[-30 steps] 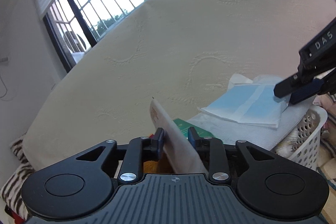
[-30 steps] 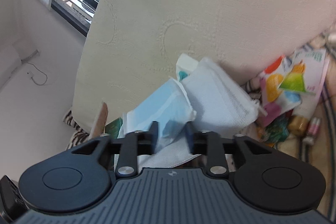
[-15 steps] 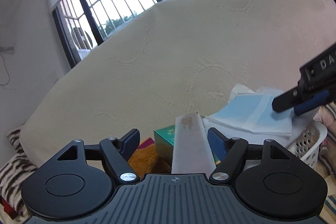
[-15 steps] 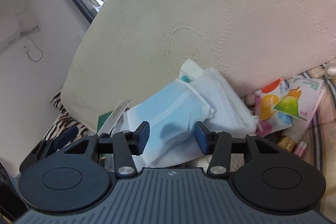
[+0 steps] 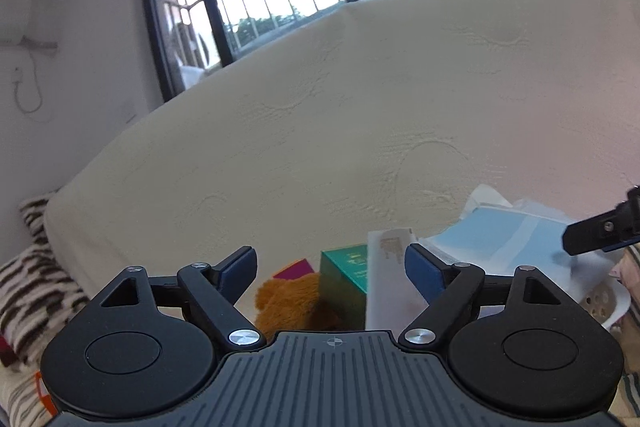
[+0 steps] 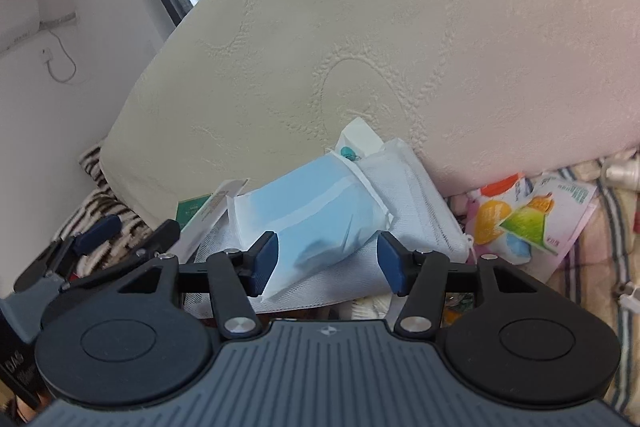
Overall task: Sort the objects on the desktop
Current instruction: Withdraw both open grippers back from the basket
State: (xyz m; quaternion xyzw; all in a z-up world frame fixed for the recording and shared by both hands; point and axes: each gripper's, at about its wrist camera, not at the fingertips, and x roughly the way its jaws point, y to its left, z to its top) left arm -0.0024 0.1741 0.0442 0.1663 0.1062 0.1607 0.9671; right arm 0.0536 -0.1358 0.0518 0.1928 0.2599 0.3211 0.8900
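Observation:
In the left wrist view my left gripper [image 5: 332, 267] is open and its jaws are still opening. A white flat packet [image 5: 388, 283] stands free just inside the right pad, beside a green box [image 5: 344, 279] and a brown plush toy [image 5: 288, 303]. In the right wrist view my right gripper [image 6: 328, 263] is opening too. A blue mask pack [image 6: 316, 211] lies between its pads, unpressed, on a white mesh bag [image 6: 412, 203]. The left gripper [image 6: 100, 231] shows at the far left there. The right gripper's finger [image 5: 592, 239] hangs over the blue pack [image 5: 508, 235].
A white perforated basket [image 5: 600, 303] holds the pile. A cream mattress [image 6: 400, 47] leans right behind it. Colourful snack packets [image 6: 516, 223] and small bottles [image 6: 620, 171] lie to the right on a striped cloth. A zebra-print cushion [image 5: 36, 283] is at the left.
My left jaws have spread wide and let go of the white flat packet, which now stands by the green box. My right jaws have widened off the blue pack. Both wrists have rolled.

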